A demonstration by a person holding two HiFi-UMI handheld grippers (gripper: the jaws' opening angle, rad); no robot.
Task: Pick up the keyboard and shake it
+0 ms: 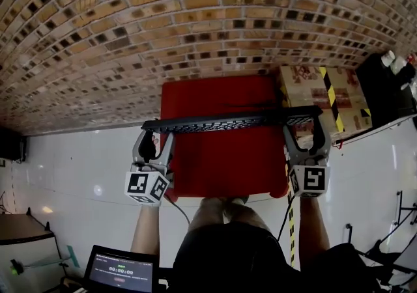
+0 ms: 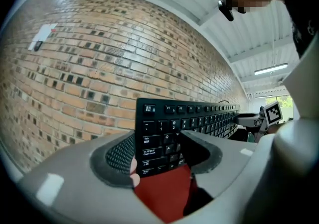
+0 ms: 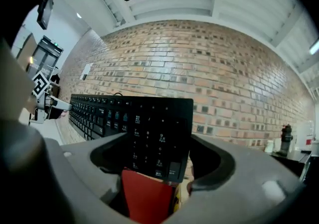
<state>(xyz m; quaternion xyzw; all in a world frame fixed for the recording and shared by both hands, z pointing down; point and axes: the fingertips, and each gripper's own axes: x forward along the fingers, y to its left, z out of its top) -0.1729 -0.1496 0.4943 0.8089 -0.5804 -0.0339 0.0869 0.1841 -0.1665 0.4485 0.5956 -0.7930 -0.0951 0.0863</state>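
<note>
Holding the keyboard (image 1: 231,119) up in the air above the red desk (image 1: 221,168), clear of its top and running crosswise, tipped on edge so the keys face back toward the grippers.

Clamped at the left end by the left gripper (image 1: 154,134): fingers (image 2: 117,156) closed across the depth of the board around the Tab and Caps Lock keys, pads pressing front and back edges. Clamped the same way at the far end by the right gripper (image 1: 305,130), fingers (image 3: 212,166) set on either side of the number pad and bearing on it.

Probably gripped one end each to share the weight of a long, thin, stiff thing and stop it twisting or swinging once shaken. Likely kept over the desk rather than the white floor (image 1: 78,155) so that a slip means a short fall.

Lift apparently done; shaking next, best kept short and even on both sides, well away from the cardboard box (image 1: 313,93) beside the desk.
</note>
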